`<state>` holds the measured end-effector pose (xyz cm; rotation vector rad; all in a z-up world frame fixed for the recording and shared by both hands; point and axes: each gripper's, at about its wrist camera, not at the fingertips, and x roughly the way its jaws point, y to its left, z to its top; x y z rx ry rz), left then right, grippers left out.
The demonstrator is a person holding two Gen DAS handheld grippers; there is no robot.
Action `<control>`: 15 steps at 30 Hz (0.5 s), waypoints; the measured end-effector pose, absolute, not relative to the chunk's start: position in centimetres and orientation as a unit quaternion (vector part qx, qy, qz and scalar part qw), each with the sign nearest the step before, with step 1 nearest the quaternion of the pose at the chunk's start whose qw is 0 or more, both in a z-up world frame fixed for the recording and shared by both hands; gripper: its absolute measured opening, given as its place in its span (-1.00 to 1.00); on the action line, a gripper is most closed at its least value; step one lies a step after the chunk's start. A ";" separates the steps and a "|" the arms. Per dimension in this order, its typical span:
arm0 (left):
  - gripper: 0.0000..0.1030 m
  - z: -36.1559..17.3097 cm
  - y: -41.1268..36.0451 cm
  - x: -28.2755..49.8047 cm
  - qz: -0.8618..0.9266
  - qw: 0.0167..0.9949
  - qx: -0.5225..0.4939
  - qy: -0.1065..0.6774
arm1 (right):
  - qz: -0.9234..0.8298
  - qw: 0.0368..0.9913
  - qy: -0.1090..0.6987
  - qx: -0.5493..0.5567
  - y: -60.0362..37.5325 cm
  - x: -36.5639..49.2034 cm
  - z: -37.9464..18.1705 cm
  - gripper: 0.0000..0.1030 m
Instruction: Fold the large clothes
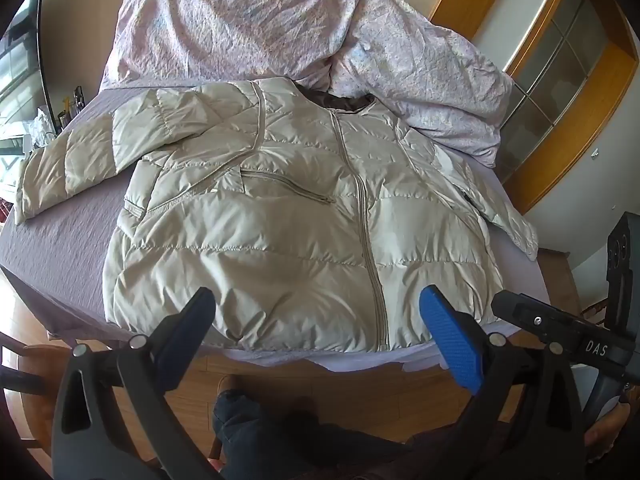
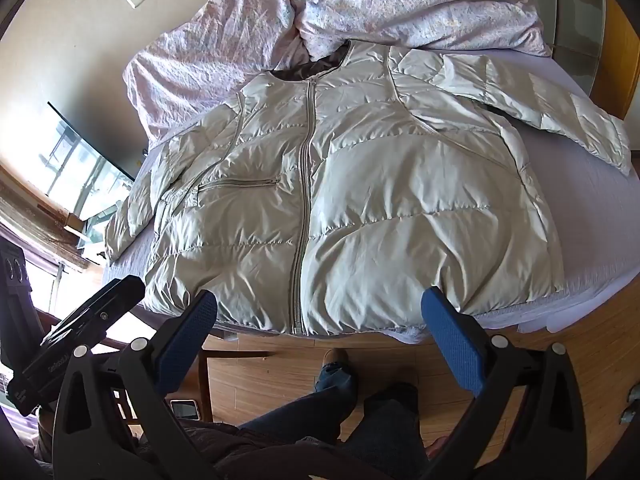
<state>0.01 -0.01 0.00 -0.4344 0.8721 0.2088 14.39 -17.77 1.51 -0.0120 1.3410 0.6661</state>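
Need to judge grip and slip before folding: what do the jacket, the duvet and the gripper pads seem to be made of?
Jacket: looks like thin, glossy synthetic shell, probably nylon or polyester, with puffy stitched quilting, so likely slippery.
Duvet: matte, finely crinkled woven cloth with a small pink print, possibly cotton.
Pads: blue, finely dimpled, probably rubber or textured plastic.

White letters "DAS" stand on the right gripper's black body [image 1: 596,346].

A pale puffer jacket [image 1: 304,216] lies zipped and face up on the bed [image 1: 68,240], collar toward a rumpled floral duvet [image 1: 280,28]. The left tongs [image 1: 318,316] hang spread wide above its hem, gripping nothing.
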 end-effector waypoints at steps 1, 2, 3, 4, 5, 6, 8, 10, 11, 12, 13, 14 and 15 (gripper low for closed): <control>0.96 0.0 0.0 0.0 0.100 0.878 -0.209 0.418 | 0.303 0.733 0.609 -0.006 -17.8 14.4 1.5 0.97; 0.96 0.0 0.0 0.0 0.100 0.878 -0.209 0.418 | 0.303 0.732 0.610 -0.005 -17.8 14.4 1.5 0.97; 0.96 0.0 0.0 0.0 0.100 0.878 -0.209 0.418 | 0.303 0.732 0.610 -0.005 -17.8 14.4 1.5 0.97; 0.96 0.0 0.0 0.0 0.100 0.879 -0.209 0.418 | 0.303 0.732 0.610 -0.005 -17.8 14.4 1.5 0.97; 0.96 0.0 -0.1 0.0 0.100 0.879 -0.209 0.418 | 0.303 0.732 0.610 -0.005 -17.8 14.4 1.4 0.97; 0.96 0.1 -0.1 0.0 0.099 0.879 -0.209 0.418 | 0.302 0.732 0.610 -0.006 -17.7 14.4 1.4 0.97; 0.96 0.1 -0.1 0.0 0.099 0.879 -0.208 0.418 | 0.302 0.732 0.611 -0.006 -17.7 14.5 1.4 0.97; 0.96 0.0 0.0 0.0 0.099 0.878 -0.210 0.418 | 0.302 0.732 0.611 -0.006 -17.7 14.5 1.4 0.97; 0.96 0.0 0.0 0.0 0.099 0.878 -0.209 0.418 | 0.302 0.732 0.611 -0.006 -17.7 14.5 1.4 0.97; 0.96 0.0 0.0 0.0 0.099 0.878 -0.209 0.419 | 0.302 0.732 0.611 -0.005 -17.7 14.5 1.4 0.97; 0.96 0.0 0.0 0.0 0.099 0.878 -0.210 0.419 | 0.302 0.732 0.611 -0.006 -17.7 14.5 1.4 0.97; 0.96 0.0 0.0 0.0 0.099 0.878 -0.210 0.419 | 0.302 0.732 0.611 -0.006 -17.7 14.5 1.4 0.97; 0.96 0.0 0.0 0.0 0.099 0.878 -0.210 0.419 | 0.302 0.732 0.611 -0.006 -17.7 14.5 1.4 0.97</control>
